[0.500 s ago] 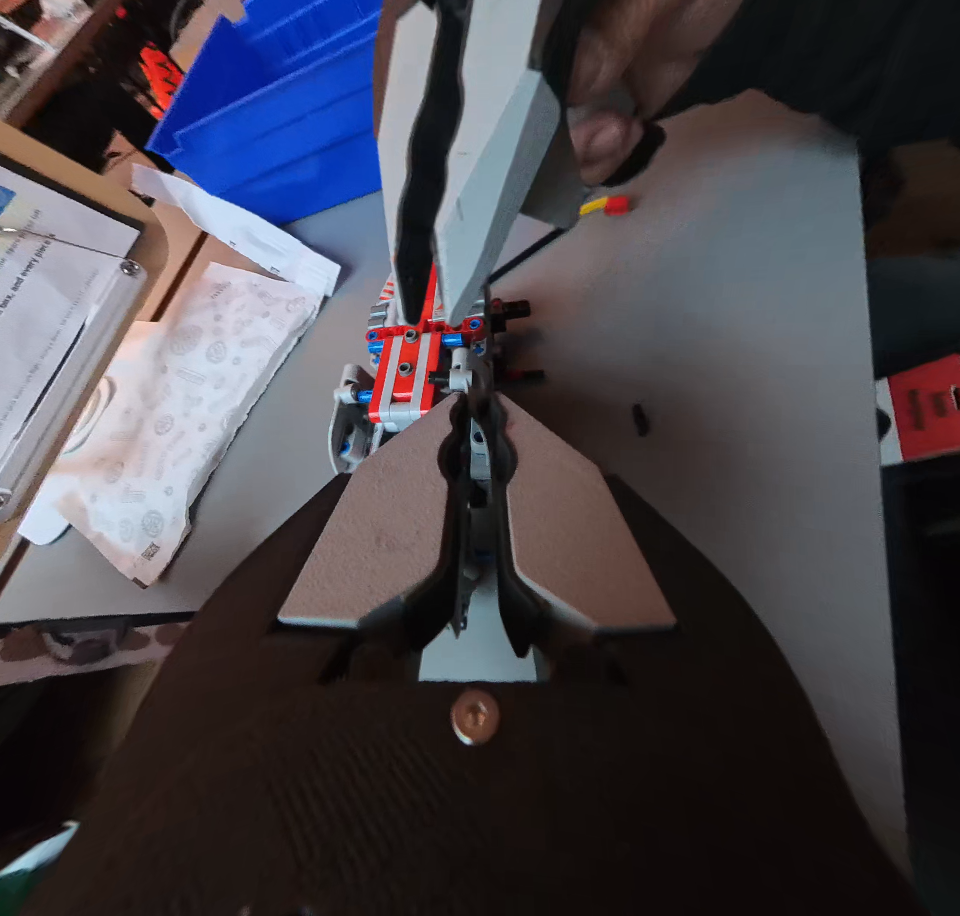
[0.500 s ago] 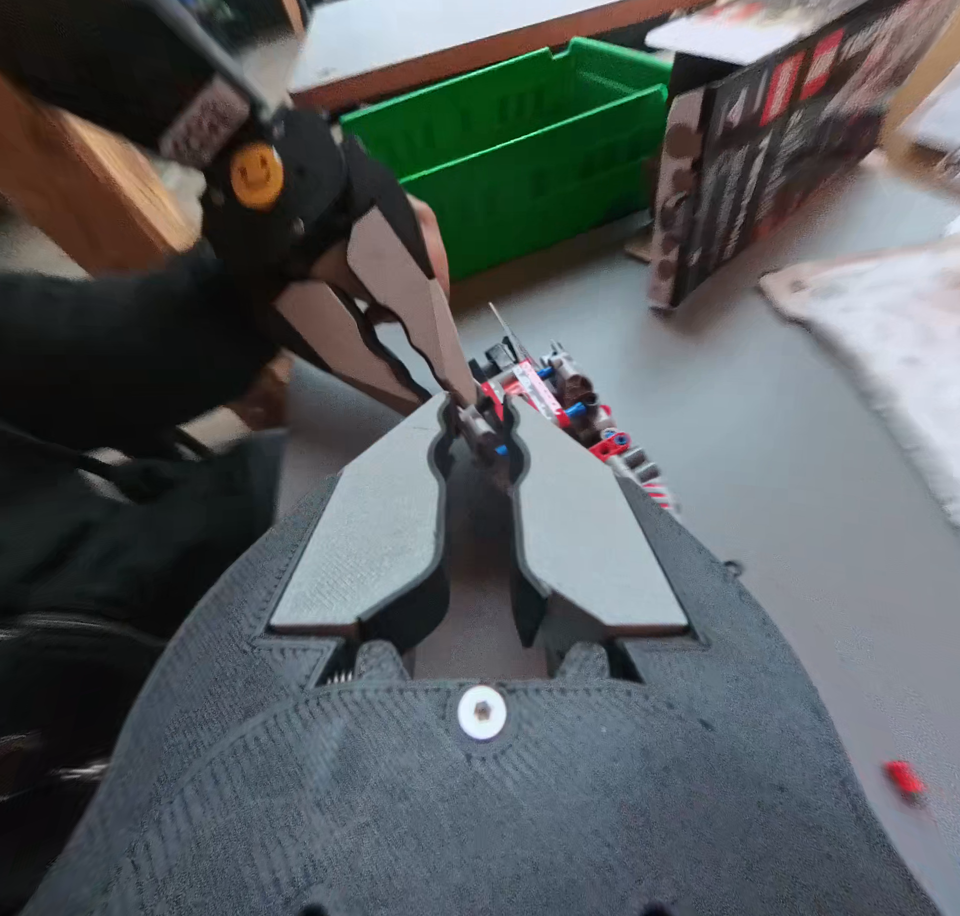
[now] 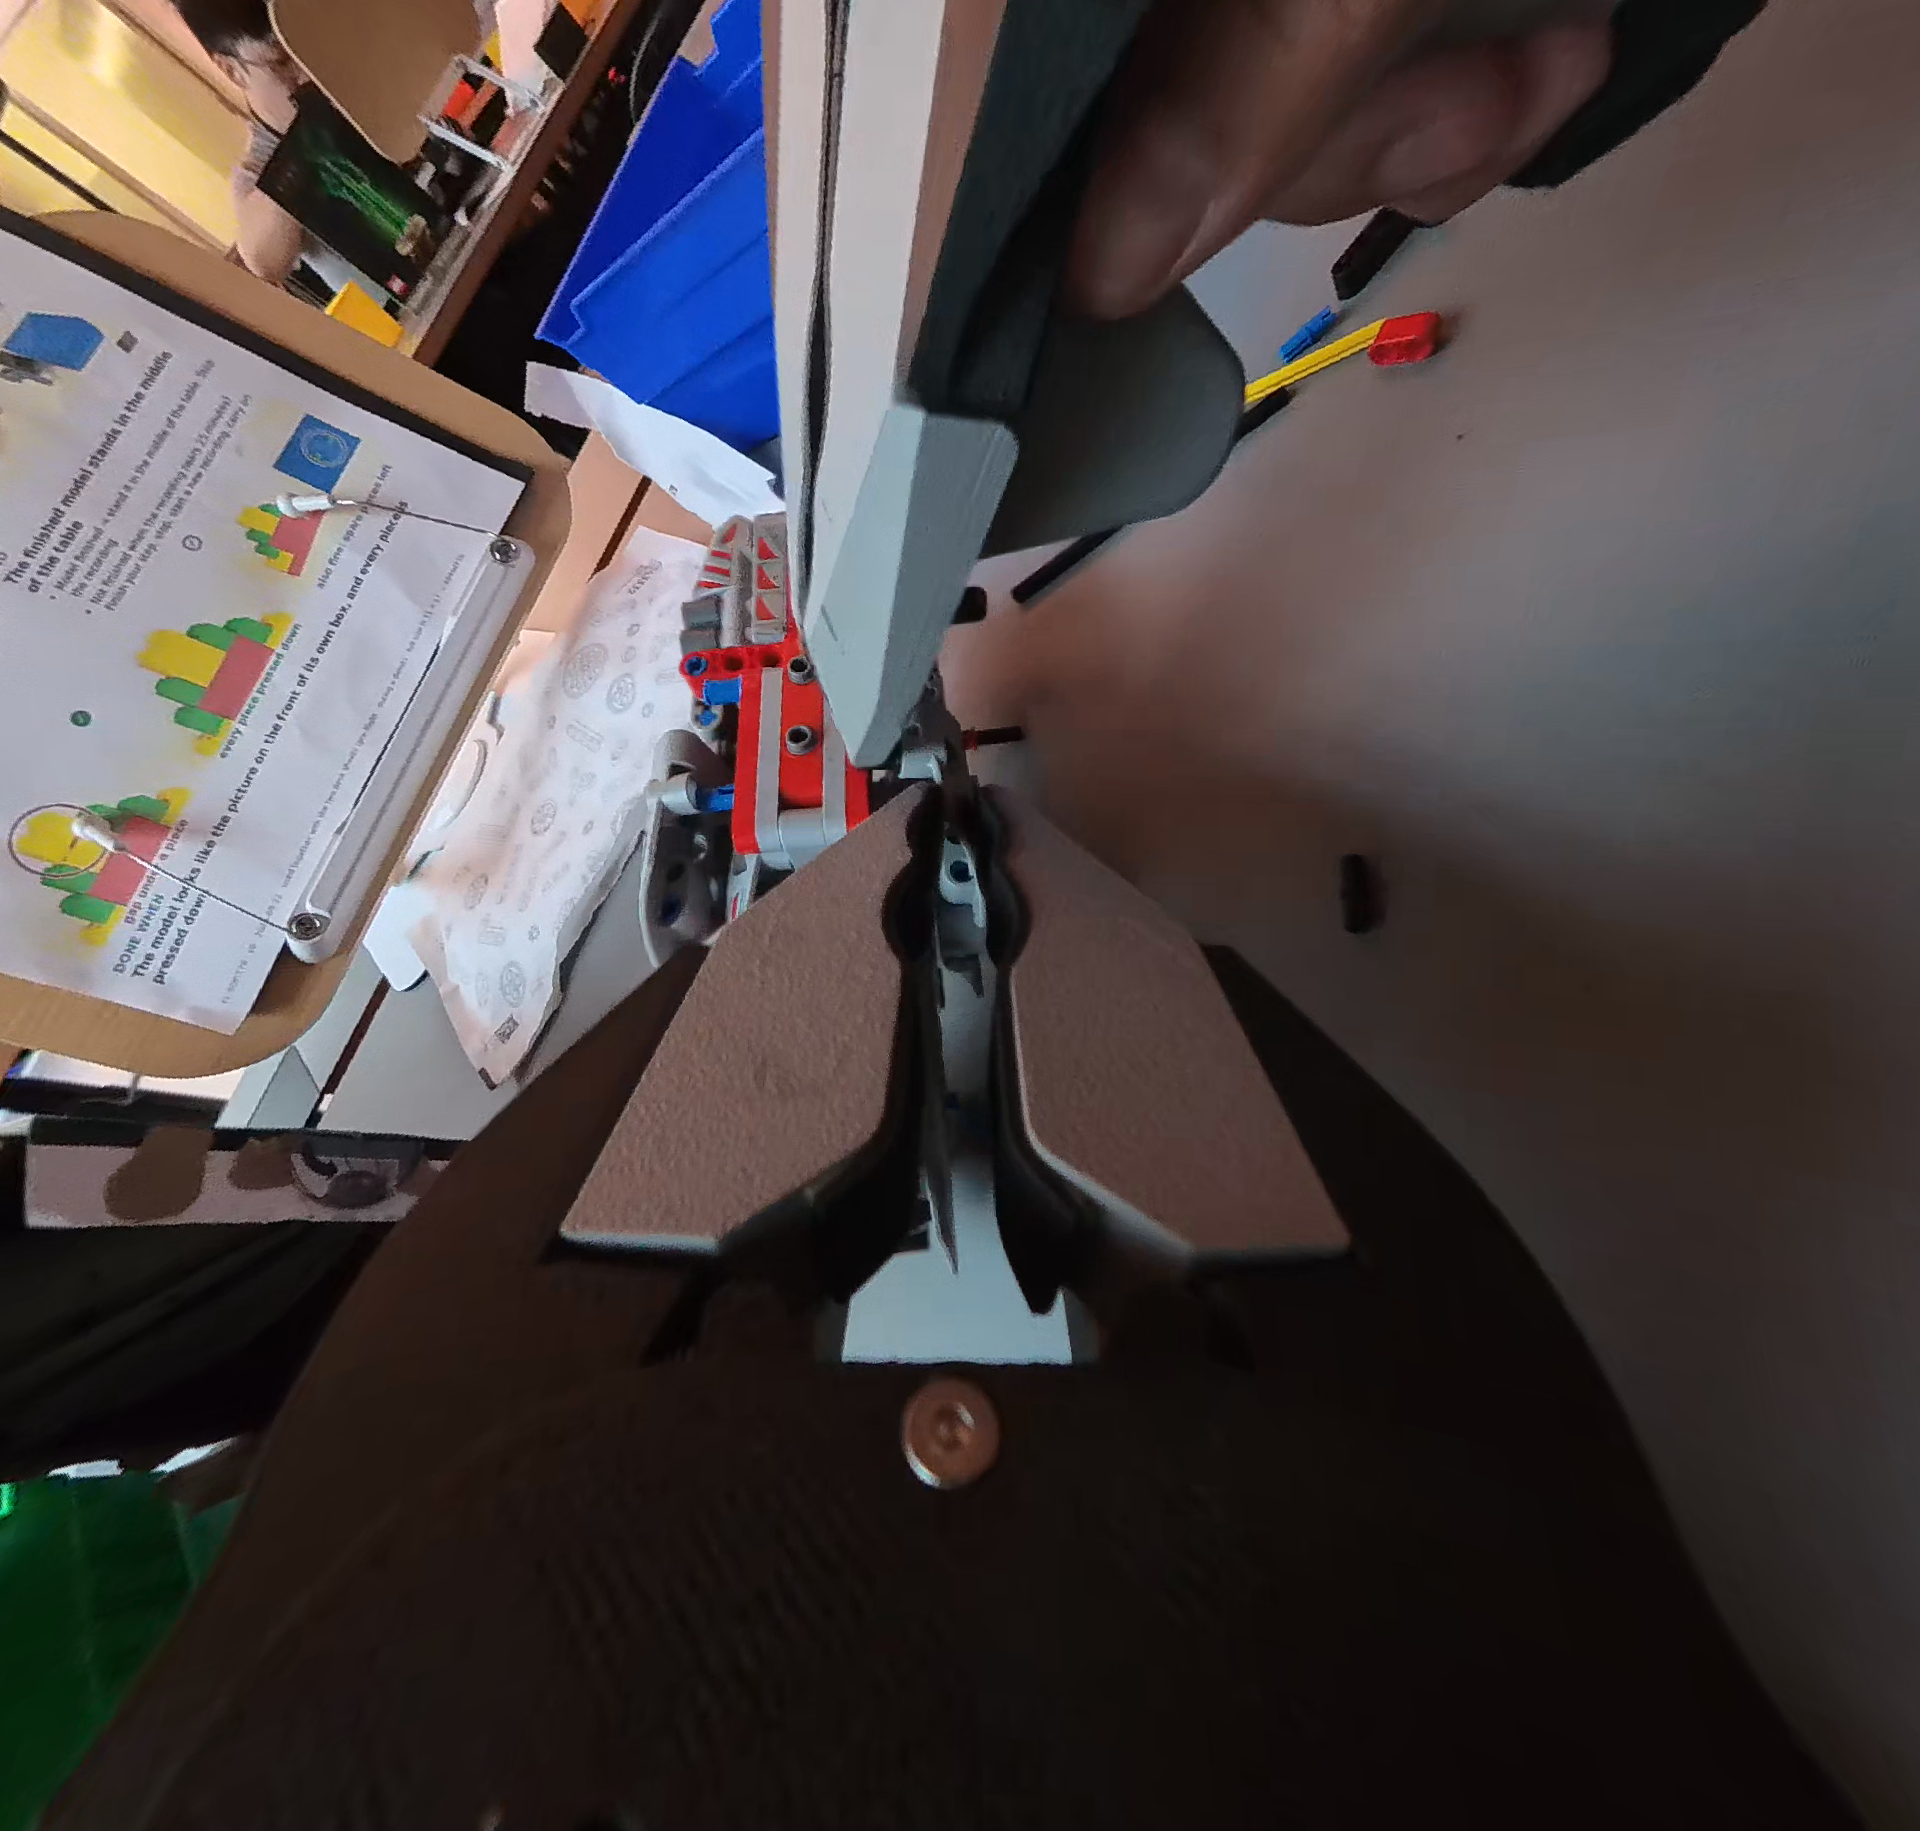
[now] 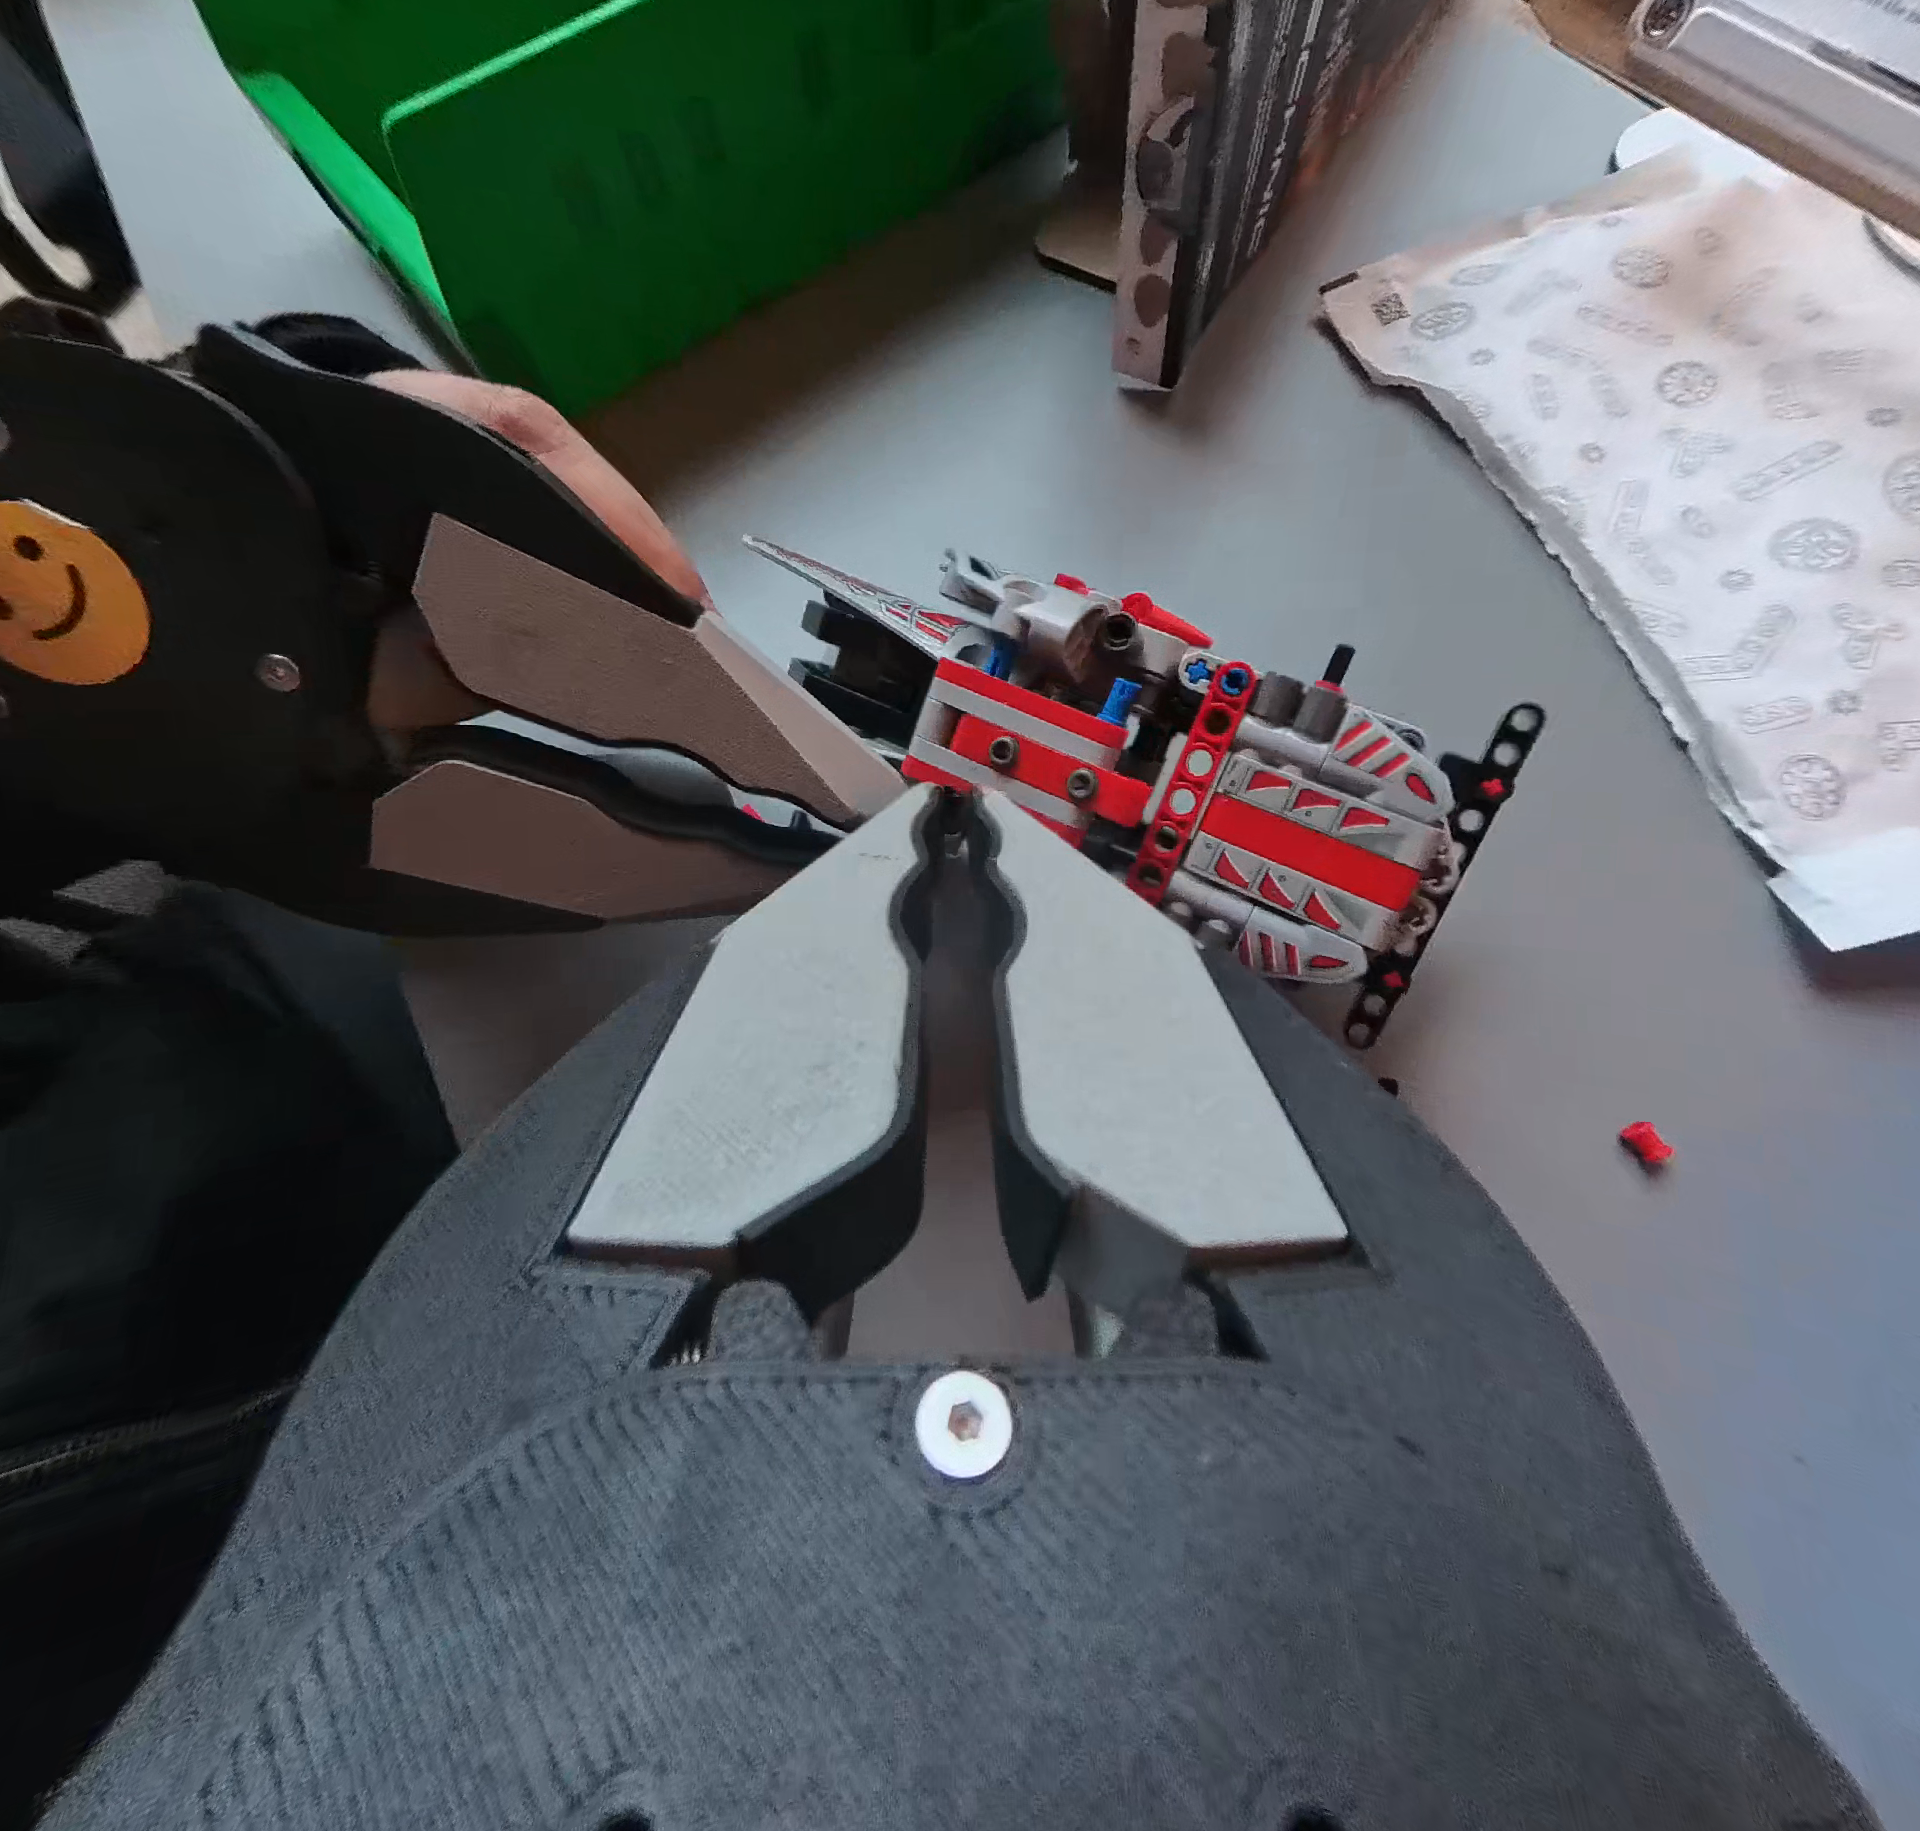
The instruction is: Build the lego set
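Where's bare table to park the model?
Open patch right of the lego model, between the paper bag and the loose red pin. Crowded: green bin side, where both grippers' fingers meet the model.

The grey table carries the red and grey lego model, a printed paper bag and a dark box. A small red piece lies apart; elsewhere lie a yellow rod with a red end and a black pin.

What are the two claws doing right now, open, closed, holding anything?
Left claw: closed on a light grey part of the lego model.
Right claw: closed at the model's red edge, pinching something small and dark; what it is cannot be told.
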Demonstrator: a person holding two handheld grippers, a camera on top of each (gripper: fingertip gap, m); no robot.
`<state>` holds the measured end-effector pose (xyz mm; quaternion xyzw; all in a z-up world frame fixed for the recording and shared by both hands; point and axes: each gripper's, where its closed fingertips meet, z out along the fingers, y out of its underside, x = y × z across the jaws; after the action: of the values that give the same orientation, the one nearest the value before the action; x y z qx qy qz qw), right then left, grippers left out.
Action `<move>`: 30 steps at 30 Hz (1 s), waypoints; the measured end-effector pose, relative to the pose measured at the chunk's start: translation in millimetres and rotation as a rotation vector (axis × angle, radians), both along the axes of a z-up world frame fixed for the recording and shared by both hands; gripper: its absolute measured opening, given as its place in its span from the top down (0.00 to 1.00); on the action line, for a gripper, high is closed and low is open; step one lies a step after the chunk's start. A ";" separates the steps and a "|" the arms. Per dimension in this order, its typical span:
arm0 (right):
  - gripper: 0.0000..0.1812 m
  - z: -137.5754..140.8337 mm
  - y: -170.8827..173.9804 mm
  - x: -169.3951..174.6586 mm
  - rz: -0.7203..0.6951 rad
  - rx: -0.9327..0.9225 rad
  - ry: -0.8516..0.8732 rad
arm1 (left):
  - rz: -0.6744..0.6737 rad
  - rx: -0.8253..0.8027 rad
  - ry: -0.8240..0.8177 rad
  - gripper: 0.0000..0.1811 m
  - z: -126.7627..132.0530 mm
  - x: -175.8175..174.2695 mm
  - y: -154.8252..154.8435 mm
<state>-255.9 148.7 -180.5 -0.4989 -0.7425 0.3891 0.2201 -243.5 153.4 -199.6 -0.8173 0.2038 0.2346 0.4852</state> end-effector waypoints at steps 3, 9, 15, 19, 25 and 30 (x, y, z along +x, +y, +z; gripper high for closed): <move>0.99 -6.3 0.1 1.0 -0.020 0.077 -0.025 | 0.021 -0.006 -0.001 0.98 -3.5 -2.8 1.0; 0.99 -6.7 0.6 -2.3 -0.078 0.081 0.039 | 0.037 0.024 -0.005 0.99 -3.8 -4.8 1.5; 0.99 -9.2 2.2 -3.3 -0.131 0.114 0.168 | 0.059 -0.011 0.013 0.99 -7.2 -4.6 2.5; 1.00 -8.4 2.0 -6.8 -0.132 0.152 0.211 | 0.053 -0.016 -0.026 0.99 -8.0 -6.7 1.6; 1.00 -3.5 -1.0 -24.5 -0.134 0.065 0.261 | 0.097 -0.028 -0.073 0.99 -5.7 -22.7 -1.6; 1.00 58.9 5.8 -46.9 -0.152 0.105 0.456 | 0.002 -0.114 -0.031 0.99 -34.8 7.6 7.8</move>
<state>-302.8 154.5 -121.6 -0.4402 -0.6532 0.4350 0.4363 -235.9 161.1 -234.5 -0.8473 0.2086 0.2103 0.4408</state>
